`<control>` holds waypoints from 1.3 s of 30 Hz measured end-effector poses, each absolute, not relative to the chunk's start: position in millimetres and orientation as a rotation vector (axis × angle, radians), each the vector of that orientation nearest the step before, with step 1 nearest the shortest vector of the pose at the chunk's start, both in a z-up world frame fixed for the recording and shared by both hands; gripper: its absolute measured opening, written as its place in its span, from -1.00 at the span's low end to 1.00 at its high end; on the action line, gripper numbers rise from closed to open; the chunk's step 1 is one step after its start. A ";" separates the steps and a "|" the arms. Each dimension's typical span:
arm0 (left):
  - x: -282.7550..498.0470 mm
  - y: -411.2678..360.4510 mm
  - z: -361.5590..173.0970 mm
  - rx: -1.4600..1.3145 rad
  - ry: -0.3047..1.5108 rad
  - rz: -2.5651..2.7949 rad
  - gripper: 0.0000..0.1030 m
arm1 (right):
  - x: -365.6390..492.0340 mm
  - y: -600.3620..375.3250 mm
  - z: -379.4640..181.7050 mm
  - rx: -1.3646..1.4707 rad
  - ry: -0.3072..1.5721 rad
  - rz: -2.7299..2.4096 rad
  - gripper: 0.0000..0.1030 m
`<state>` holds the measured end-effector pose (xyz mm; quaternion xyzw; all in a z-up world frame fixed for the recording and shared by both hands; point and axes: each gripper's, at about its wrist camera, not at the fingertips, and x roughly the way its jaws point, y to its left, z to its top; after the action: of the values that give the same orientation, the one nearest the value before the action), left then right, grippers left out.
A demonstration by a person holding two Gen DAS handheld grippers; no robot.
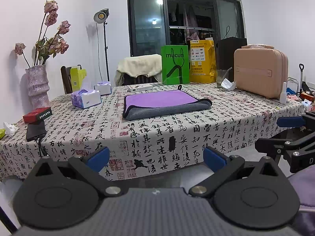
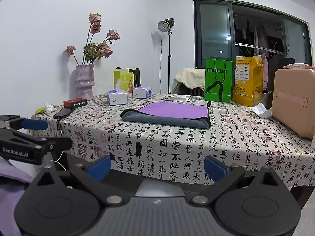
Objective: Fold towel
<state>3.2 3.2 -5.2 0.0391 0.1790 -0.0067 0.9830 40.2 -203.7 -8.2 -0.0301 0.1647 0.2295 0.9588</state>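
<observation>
Nearest, the left gripper point(image 1: 156, 157) and right gripper point(image 2: 156, 167) hang with jaws spread wide and empty, short of the table's front edge. Beyond, a calligraphy-print tablecloth point(image 1: 157, 135) covers the table; the purple-and-grey towel point(image 1: 165, 103) lies folded at its middle. Farther back stand a green bag point(image 1: 175, 66), a pink case point(image 1: 260, 69), a vase of dried roses point(image 1: 37, 84), then a dark window point(image 1: 185, 19).

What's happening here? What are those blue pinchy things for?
A person holds two grippers, and the job is to fold the towel. The purple and grey towel lies on the table, already folded over once, with its grey fold toward the cameras. The left gripper and the right gripper are both open and empty, held back from the table's near edge. Neither one touches the towel at this moment.
</observation>
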 end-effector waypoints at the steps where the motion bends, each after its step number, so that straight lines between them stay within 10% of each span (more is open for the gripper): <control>1: 3.3 3.0 -5.1 0.078 0.361 -0.014 1.00 | 40.1 -203.8 -8.0 -0.061 0.335 0.465 0.97; 39: 5.0 2.0 -6.7 0.078 0.370 -0.012 1.00 | 41.6 -203.6 -9.8 -0.065 0.341 0.456 1.00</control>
<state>5.0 2.0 -6.7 0.0385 0.1839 -0.0061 0.9822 41.6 -203.6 -9.8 -0.0320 0.1680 0.2249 0.9592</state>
